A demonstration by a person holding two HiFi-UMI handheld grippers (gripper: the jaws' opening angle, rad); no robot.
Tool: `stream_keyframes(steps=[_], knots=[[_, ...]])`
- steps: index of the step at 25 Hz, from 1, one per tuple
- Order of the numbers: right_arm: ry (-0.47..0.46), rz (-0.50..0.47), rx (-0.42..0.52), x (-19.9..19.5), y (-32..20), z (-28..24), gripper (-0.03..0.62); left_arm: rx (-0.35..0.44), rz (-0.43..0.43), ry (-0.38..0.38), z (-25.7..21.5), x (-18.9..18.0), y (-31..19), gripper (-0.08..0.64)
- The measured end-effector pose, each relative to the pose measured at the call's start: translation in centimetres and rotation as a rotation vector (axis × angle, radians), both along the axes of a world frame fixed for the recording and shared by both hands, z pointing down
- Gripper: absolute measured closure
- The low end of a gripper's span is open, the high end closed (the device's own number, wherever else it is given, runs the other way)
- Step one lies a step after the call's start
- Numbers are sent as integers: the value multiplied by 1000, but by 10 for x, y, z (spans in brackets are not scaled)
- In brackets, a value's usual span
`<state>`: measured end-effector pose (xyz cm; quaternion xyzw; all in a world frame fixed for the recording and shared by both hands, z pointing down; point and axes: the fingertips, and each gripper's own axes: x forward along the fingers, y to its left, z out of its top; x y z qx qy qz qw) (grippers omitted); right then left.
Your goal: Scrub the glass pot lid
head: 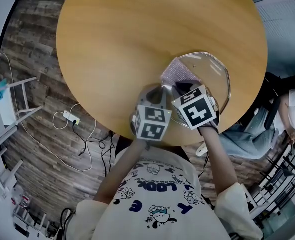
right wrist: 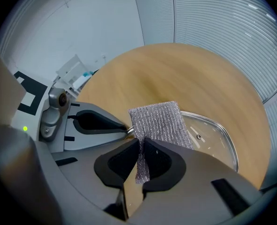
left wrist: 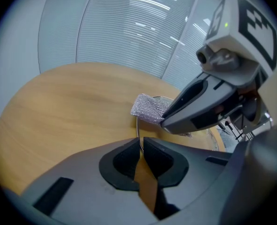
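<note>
Currently the glass pot lid [head: 213,70] sits at the near right part of the round wooden bench [head: 137,34], close to its edge and right in front of the person. Both claws meet at the lid's near-left side.

The left claw [left wrist: 141,143] is closed on the lid's thin metal rim. In the left gripper view the rim runs up out of the narrow slit between the two dark pads, and the glass spreads away to the right of the claw.

The right claw [right wrist: 142,145] is clamped on a silvery mesh scrub cloth [right wrist: 159,121]. A narrow strip of the cloth hangs down between its jaws. The wider part fans out ahead of the tips and lies on the glass, covering the lid's near-left portion. The rest of the lid shows clear beyond and to the right of this claw.

The two claws are just beside each other. In the right gripper view the left claw's tip touches the rim directly left of the cloth. In the head view the cloth shows as a pale patch on the lid just ahead of both marker cubes.
</note>
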<state>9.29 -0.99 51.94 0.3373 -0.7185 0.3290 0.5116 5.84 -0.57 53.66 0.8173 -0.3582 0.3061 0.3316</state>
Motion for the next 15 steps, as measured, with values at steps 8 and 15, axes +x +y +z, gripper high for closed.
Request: stream_keyframes(steps=[8, 15], knots=[[19, -16, -4, 2, -4, 0, 546, 3, 11, -12, -1, 1, 3, 525], [35, -26, 0, 5, -15, 3, 546, 4, 7, -15, 1, 1, 1, 525]])
